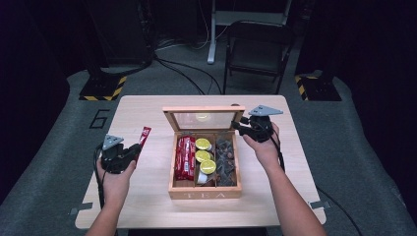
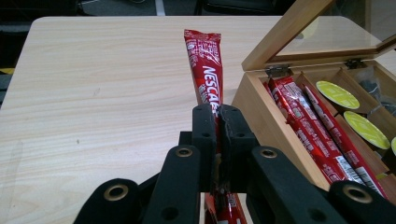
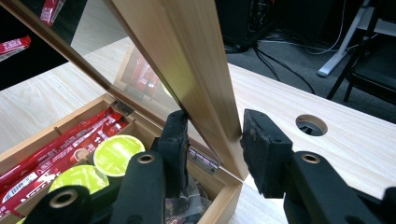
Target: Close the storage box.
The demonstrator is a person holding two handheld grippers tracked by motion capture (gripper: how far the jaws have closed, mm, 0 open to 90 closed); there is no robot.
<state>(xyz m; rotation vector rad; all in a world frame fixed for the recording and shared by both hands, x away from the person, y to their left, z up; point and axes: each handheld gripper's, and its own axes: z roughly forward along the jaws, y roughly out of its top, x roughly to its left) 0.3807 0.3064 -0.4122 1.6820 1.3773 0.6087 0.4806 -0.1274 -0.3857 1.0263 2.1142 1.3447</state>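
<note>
A wooden tea box [image 1: 204,192] stands mid-table with its glass lid [image 1: 204,119] raised upright. Red sticks [image 1: 185,157] fill its left compartment, yellow-green capsules [image 1: 204,156] the middle one, dark packets [image 1: 225,157] the right one. My right gripper [image 1: 239,125] is at the lid's right corner. In the right gripper view the gripper [image 3: 212,126] is shut on the lid's wooden frame [image 3: 201,70], one pad on each face. Left of the box, my left gripper [image 1: 123,152] is shut on a red Nescafe stick [image 1: 143,136]. The stick [image 2: 205,65] juts up beyond that gripper [image 2: 218,112].
The table [image 1: 147,206] has bare wood to the left of the box and in front of it. A round cable hole [image 3: 310,124] sits behind the lid. A folding chair [image 1: 255,49] and floor cables [image 1: 182,71] lie beyond the far edge.
</note>
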